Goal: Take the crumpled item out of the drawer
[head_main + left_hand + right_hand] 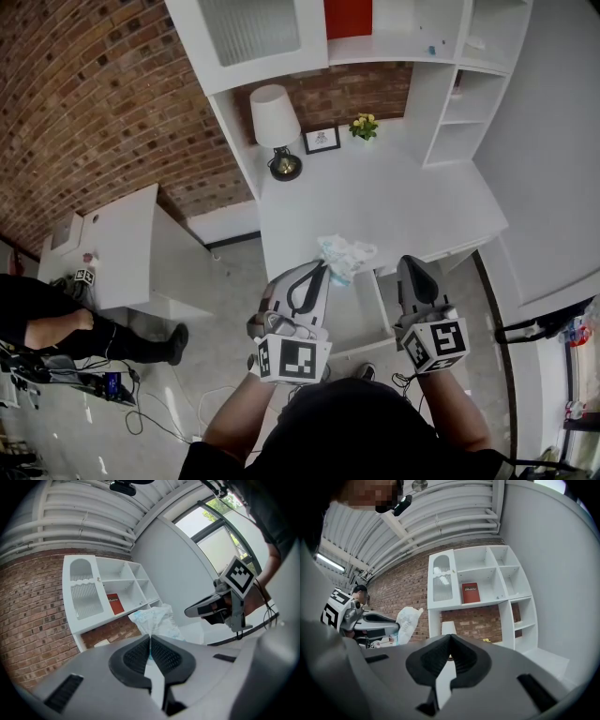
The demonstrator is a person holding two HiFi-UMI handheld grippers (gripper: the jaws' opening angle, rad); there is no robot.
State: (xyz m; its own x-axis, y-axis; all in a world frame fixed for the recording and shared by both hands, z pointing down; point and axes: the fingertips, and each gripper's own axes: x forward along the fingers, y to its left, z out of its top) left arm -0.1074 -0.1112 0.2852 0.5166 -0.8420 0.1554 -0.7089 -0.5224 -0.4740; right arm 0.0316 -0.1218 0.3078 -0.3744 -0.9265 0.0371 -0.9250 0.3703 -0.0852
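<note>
A desk [403,202] carries a lamp [276,127], a picture frame [322,140] and flowers [364,125] along its back, left to right, with shelves [457,103] at its right. An open drawer [361,319] juts from its front, between the left gripper [322,269] and the right gripper [410,264]. A crumpled bag [345,255] hangs at the left gripper's tip, above the desk's front edge.

desk top [394,187] bare across middle and front; lamp [277,127], picture frame [322,140] and flowers [364,126] crowd the back by the brick wall [103,84]; shelves [459,112] wall off the right; open drawer [361,319] flanked by left gripper [325,266] and right gripper [410,263], with the crumpled bag [345,255] hanging above its far edge.
</note>
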